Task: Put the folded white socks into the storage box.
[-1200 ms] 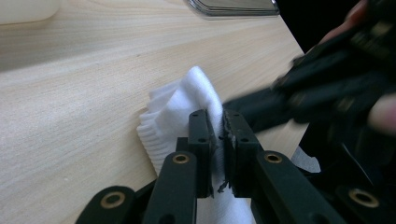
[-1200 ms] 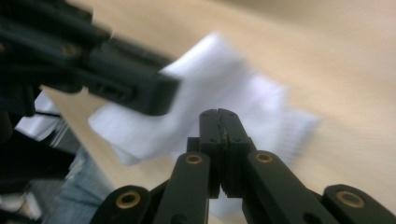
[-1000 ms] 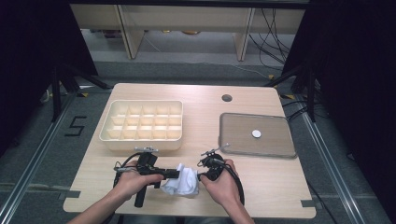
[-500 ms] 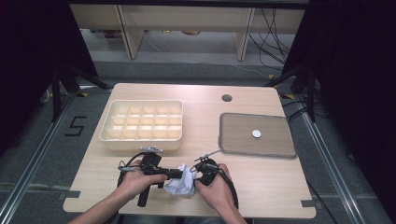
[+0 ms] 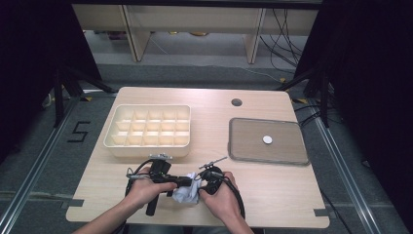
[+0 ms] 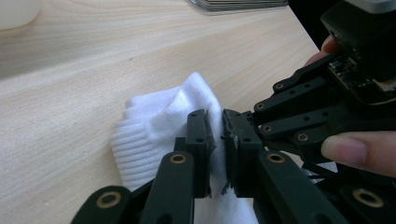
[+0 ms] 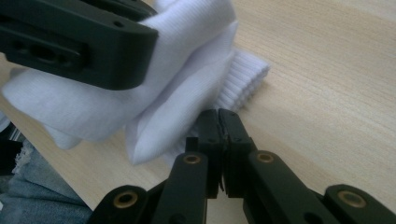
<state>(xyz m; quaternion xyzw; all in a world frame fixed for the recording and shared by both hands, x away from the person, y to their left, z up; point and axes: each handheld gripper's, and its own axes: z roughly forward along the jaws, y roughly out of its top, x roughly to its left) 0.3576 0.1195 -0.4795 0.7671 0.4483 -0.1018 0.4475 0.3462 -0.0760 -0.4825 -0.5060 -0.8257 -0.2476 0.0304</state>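
Both grippers meet over a white sock (image 5: 187,193) at lower centre of the high view, near the table's (image 5: 272,195) front edge. Left gripper (image 6: 217,140): jaws clamped on a fold of the sock, fabric pinched between the pads. Right gripper (image 7: 219,135): jaws pressed together at the sock's ribbed cuff; can't tell if any fabric is caught. Compartment tray (image 5: 148,129) sits upper left of the hands, grey flat tray (image 5: 268,141) with a small white disc (image 5: 267,140) to the right.
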